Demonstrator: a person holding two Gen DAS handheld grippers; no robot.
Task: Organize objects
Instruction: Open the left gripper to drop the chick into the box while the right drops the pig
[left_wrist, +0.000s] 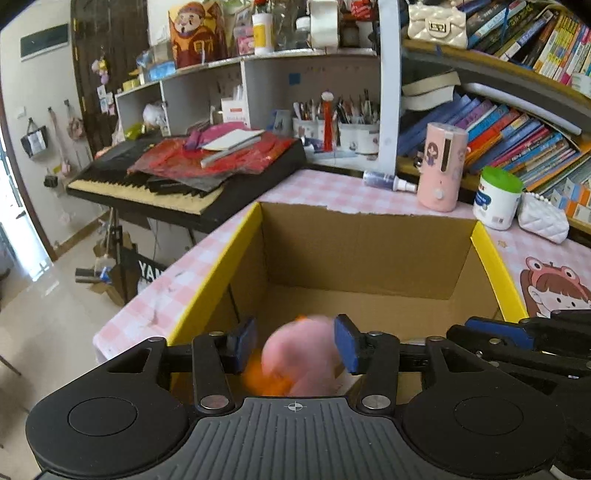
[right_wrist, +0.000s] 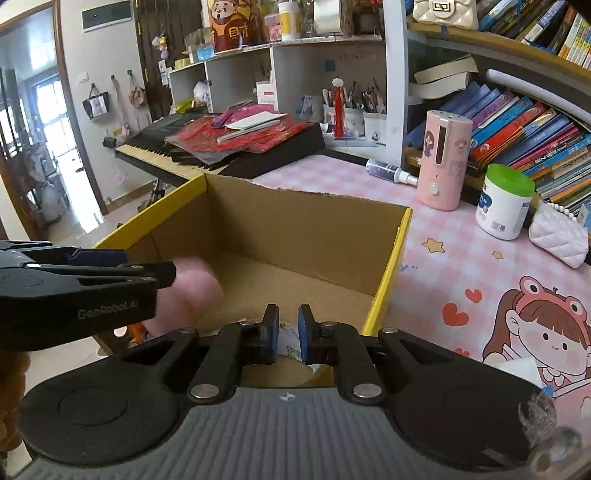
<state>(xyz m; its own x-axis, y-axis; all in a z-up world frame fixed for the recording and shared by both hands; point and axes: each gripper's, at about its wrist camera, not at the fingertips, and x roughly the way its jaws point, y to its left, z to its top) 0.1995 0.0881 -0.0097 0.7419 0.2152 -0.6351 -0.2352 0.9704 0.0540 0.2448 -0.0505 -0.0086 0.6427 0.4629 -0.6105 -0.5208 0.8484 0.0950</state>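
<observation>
An open cardboard box with yellow outer sides stands on the pink checked tablecloth. My left gripper hovers over the box's near edge, and its blue pads stand apart. A blurred pink and orange soft toy lies between and just below them, with slim gaps to both pads. In the right wrist view this toy shows beside the left gripper's fingers inside the box. My right gripper is shut over the box's near right corner, holding nothing. A white label scrap lies beneath it.
On the table behind the box stand a pink cylinder device, a white jar with a green lid, a white quilted purse and a lying spray bottle. A keyboard piled with red papers adjoins at left. Bookshelves line the right.
</observation>
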